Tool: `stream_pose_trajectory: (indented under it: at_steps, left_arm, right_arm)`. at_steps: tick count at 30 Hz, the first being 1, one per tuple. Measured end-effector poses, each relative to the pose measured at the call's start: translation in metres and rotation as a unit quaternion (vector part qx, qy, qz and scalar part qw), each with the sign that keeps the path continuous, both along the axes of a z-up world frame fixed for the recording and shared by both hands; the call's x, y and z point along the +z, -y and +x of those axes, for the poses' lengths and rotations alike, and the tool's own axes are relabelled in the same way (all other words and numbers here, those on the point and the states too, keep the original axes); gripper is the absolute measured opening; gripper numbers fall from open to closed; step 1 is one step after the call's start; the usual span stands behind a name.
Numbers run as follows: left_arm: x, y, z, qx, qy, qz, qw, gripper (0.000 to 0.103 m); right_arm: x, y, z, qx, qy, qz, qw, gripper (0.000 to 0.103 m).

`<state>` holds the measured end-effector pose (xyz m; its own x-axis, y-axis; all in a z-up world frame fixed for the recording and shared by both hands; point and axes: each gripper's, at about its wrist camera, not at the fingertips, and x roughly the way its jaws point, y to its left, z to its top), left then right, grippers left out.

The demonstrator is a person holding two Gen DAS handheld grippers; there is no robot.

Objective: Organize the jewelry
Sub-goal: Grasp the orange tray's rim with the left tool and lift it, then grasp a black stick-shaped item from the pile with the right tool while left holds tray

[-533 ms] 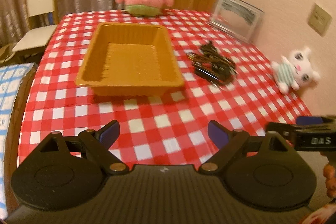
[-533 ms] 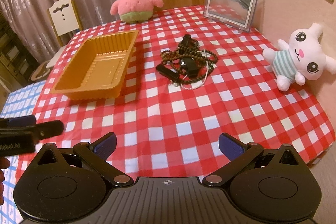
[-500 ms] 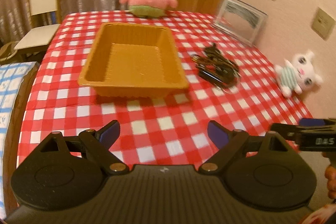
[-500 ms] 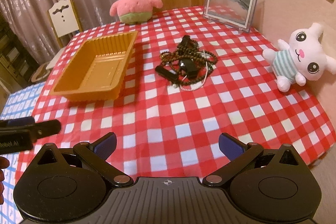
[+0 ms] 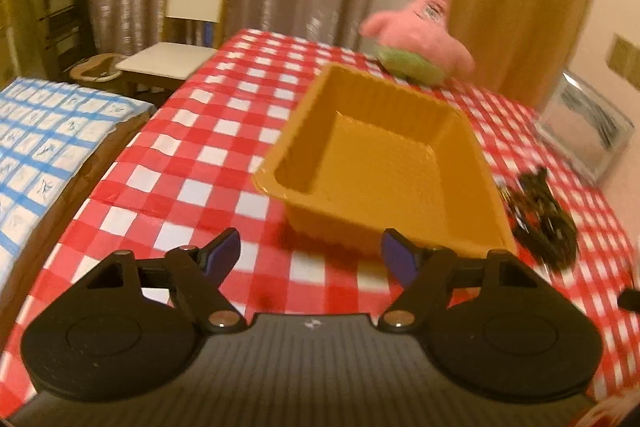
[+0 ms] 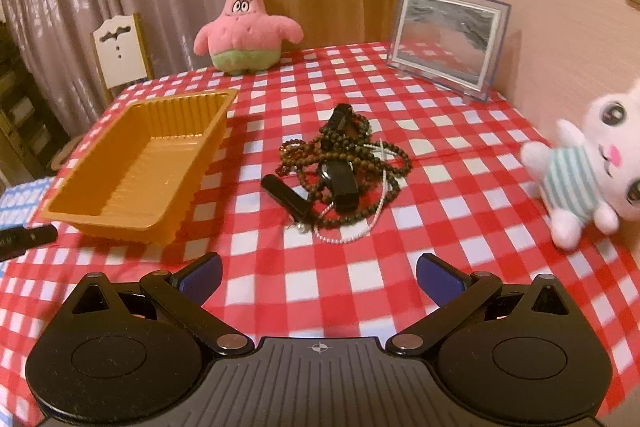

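A tangled pile of jewelry (image 6: 344, 167), dark bead strings, a white bead chain and black clasps, lies mid-table on the red-checked cloth; it shows blurred at the right in the left wrist view as the jewelry (image 5: 540, 219). An orange plastic tray (image 6: 136, 167) sits left of it, with nothing in it; its near wall (image 5: 384, 227) is just beyond my left gripper (image 5: 310, 255), whose jaws are closing with nothing between them. My right gripper (image 6: 318, 273) stands open over the cloth, short of the pile.
A pink star plush (image 6: 246, 27) sits at the table's far edge, a picture frame (image 6: 448, 39) at the back right, a white bunny plush (image 6: 588, 163) on the right. A white chair (image 5: 184, 27) and a blue-checked surface (image 5: 48, 147) lie beyond the left edge.
The left gripper has swung left and come nearer the tray, and its jaws have narrowed. The right gripper has moved closer to the jewelry pile.
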<state>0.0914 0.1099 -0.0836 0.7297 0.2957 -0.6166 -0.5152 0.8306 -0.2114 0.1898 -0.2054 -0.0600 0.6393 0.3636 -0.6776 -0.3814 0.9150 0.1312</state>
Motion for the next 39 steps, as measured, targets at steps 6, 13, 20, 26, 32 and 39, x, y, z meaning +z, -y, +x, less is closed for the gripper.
stream_pose_trajectory:
  at_steps: [6, 13, 20, 26, 32, 39]
  left_arm:
    - [-0.017, -0.019, 0.019, 0.064, 0.04, -0.04, 0.9964, 0.069]
    - [-0.033, -0.025, 0.046, 0.099, 0.041, -0.022, 0.994, 0.045]
    - [-0.039, -0.013, 0.061, 0.126, 0.028, 0.043, 0.9907, 0.026]
    - [-0.029, 0.0, 0.063, 0.103, 0.039, 0.118, 0.9868, 0.025]
    - [-0.026, 0.007, 0.071, 0.094, 0.044, 0.17, 0.9801, 0.024]
    - [-0.022, 0.009, 0.079, 0.101, 0.045, 0.186, 0.9764, 0.023]
  right_arm:
    - [-0.012, -0.01, 0.036, 0.012, -0.01, -0.002, 1.0, 0.103]
    - [-0.02, -0.017, 0.072, 0.03, -0.012, -0.003, 0.999, 0.103]
    - [-0.031, -0.019, 0.092, 0.049, -0.026, -0.008, 0.998, 0.103]
    - [-0.037, -0.018, 0.1, 0.07, -0.027, -0.005, 0.997, 0.103]
    - [-0.04, -0.022, 0.105, 0.104, -0.011, 0.0, 0.995, 0.082]
    - [-0.041, -0.029, 0.106, 0.151, 0.012, -0.001, 0.988, 0.055]
